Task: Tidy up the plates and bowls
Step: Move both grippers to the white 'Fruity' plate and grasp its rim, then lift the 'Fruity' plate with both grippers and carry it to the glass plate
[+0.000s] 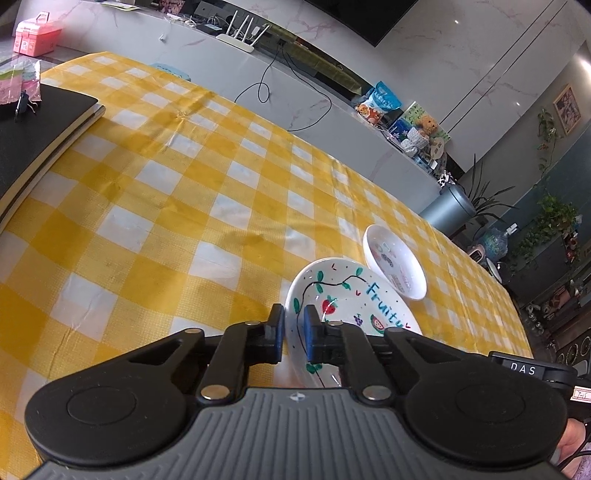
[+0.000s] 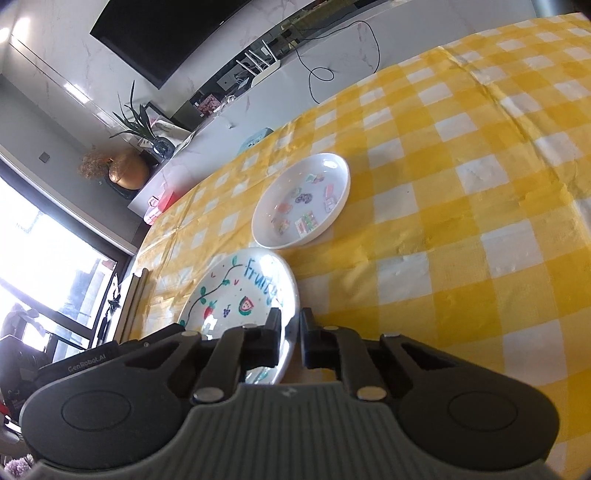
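A white bowl painted with fruit and the word "Fruity" (image 1: pixel 347 299) (image 2: pixel 236 291) rests on the yellow checked tablecloth (image 1: pixel 166 206). My left gripper (image 1: pixel 294 330) is shut on its left rim, one pad inside and one outside. My right gripper (image 2: pixel 291 338) is shut on the opposite rim of the same bowl. Just beyond it lies a second white bowl with small coloured stickers inside (image 1: pixel 393 262) (image 2: pixel 303 201), apart from both grippers.
A black notebook stack (image 1: pixel 40 133) lies at the left of the table with a binder clip on it. Behind the table runs a white counter (image 1: pixel 229 55) with a router, cables and a pink box (image 1: pixel 37 33). The tablecloth (image 2: pixel 461 184) stretches to the right.
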`<state>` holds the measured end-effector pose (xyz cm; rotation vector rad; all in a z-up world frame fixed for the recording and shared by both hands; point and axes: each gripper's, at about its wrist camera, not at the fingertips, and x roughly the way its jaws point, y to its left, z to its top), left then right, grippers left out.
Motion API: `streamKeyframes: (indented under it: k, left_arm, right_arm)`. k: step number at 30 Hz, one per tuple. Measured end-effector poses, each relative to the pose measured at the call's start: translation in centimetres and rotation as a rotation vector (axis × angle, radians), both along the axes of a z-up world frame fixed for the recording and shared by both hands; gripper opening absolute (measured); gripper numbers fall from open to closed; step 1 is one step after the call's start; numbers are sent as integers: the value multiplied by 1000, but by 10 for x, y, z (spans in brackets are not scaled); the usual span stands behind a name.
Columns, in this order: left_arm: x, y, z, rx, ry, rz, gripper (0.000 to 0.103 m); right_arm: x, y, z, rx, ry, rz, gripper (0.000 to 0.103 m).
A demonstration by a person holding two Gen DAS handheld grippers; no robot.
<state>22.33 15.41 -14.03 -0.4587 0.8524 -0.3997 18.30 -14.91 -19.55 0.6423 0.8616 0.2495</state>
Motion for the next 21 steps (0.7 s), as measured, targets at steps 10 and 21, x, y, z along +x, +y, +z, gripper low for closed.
streamKeyframes:
  k: [10, 21]
  left_arm:
    - [-8, -4, 16, 8, -12, 7, 9]
    - [-25, -37, 63, 24, -34, -45, 9]
  right_arm:
    - [-5, -8, 4, 42, 18, -32, 6]
    - [-36, -39, 30, 100, -6, -106, 6]
